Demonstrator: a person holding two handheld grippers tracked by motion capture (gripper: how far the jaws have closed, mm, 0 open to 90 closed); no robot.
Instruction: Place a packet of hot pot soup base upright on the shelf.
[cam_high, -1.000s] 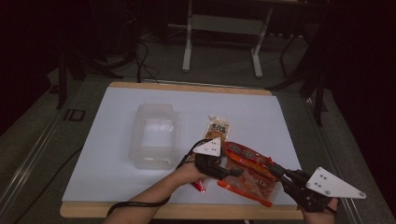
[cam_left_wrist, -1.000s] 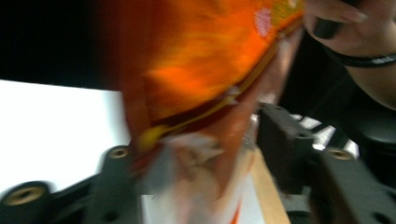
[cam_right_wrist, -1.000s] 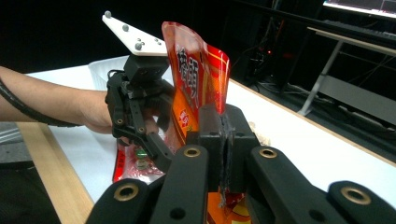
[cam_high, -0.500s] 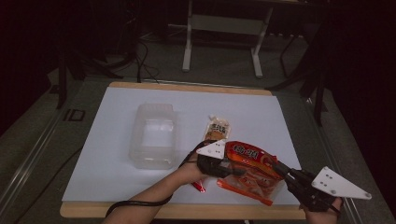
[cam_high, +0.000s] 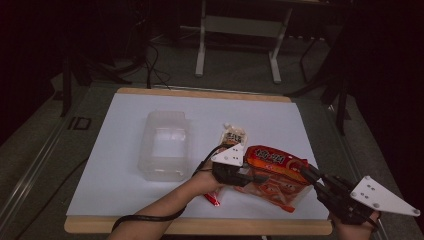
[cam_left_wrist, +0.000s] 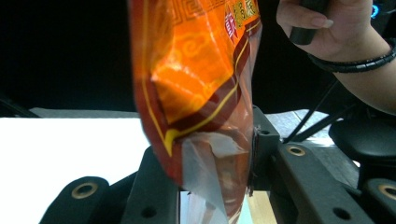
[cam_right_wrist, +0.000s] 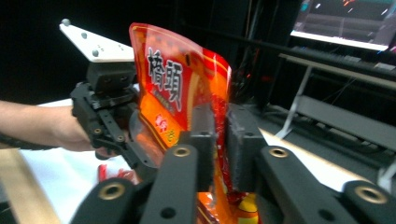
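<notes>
- At the left of the white worktop (cam_high: 120, 165), in the high view, we see a clear plastic container (cam_high: 164, 145) standing empty and well apart from both grippers
- Right of it lies a small pale sachet (cam_high: 233, 136), flat on the worktop just beyond our left hand
- Near the front edge, a thin red packet (cam_high: 212, 199) peeks out from under our left hand
- Our left gripper (cam_high: 248, 176) is clamped on the left end of the orange snack bag (cam_high: 272, 161); in the left gripper view the bag's (cam_left_wrist: 196, 93) sealed edge is pinched between the two black jaws, which have closed no further in the last half second
- We hold the orange snack bag lifted off the worktop, spanning between the two grippers near the front right part of the worktop, with a second orange bag (cam_high: 272, 192) lying flat beneath it
- Our right gripper (cam_high: 311, 175) sits at the bag's right end; in the right gripper view the bag (cam_right_wrist: 182, 88) stands between the pads (cam_right_wrist: 203, 126), and the jaws have just been opening a little; we cannot tell whether the pads press on the bag
- In the right gripper view, the left gripper (cam_right_wrist: 135, 154) with its grey plate grips the bag's far edge
</notes>
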